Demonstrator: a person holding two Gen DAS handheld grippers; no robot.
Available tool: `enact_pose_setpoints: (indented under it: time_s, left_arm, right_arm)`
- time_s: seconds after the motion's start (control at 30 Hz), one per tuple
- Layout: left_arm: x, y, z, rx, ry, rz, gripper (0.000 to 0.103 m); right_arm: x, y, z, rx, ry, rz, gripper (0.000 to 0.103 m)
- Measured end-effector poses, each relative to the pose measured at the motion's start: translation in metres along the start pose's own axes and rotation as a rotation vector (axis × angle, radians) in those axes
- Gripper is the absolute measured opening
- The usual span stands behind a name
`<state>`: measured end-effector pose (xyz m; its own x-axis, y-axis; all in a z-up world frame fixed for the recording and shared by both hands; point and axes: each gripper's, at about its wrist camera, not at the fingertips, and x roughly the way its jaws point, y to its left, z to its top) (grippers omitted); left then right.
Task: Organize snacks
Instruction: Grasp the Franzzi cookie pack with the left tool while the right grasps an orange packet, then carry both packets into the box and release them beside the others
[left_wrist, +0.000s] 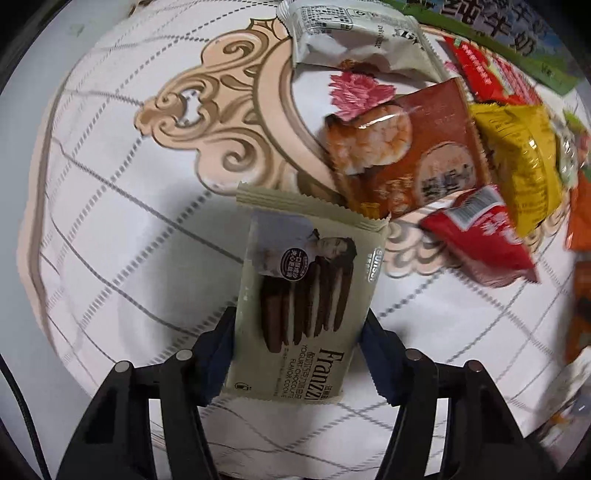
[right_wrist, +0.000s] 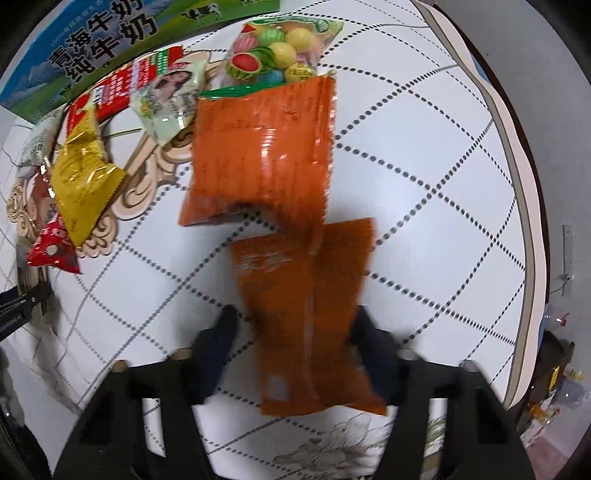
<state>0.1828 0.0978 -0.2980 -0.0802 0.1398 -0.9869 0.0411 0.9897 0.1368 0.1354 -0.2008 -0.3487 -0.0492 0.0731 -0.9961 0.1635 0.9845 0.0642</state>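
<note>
- white tablecloth (right_wrist: 424, 155) with a dotted grid pattern, plus a beige scrollwork print (left_wrist: 221, 122) and a pink flower (left_wrist: 360, 92) on it
- milk carton box (right_wrist: 85, 51), blue and green, lying flat at the far edge
- blurry clutter on the floor (right_wrist: 557, 369) past the table edge

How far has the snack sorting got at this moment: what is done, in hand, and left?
Done: nothing visibly sorted. In hand: the left tool grips the Franzzi cookie pack; the right tool has the blurred orange packet between its fingers. Left: a second orange packet, yellow packet, gumball bag and others lie loosely piled on the table.
</note>
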Motion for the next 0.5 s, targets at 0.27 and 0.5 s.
enact_pose_setpoints:
  time_s: [0.27, 0.5]
  left_arm:
    - [0.009, -0.014, -0.030, -0.144, 0.091, -0.154, 0.061]
    - [0.024, -0.038, -0.028, -0.074, 0.122, -0.132, 0.062]
  right_arm:
    - [0.012, -0.009, -0.009, -0.034, 0.081, 0.188, 0.051]
    - [0.017, 0.015, -0.019, -0.139, 0.098, 0.162, 0.055]
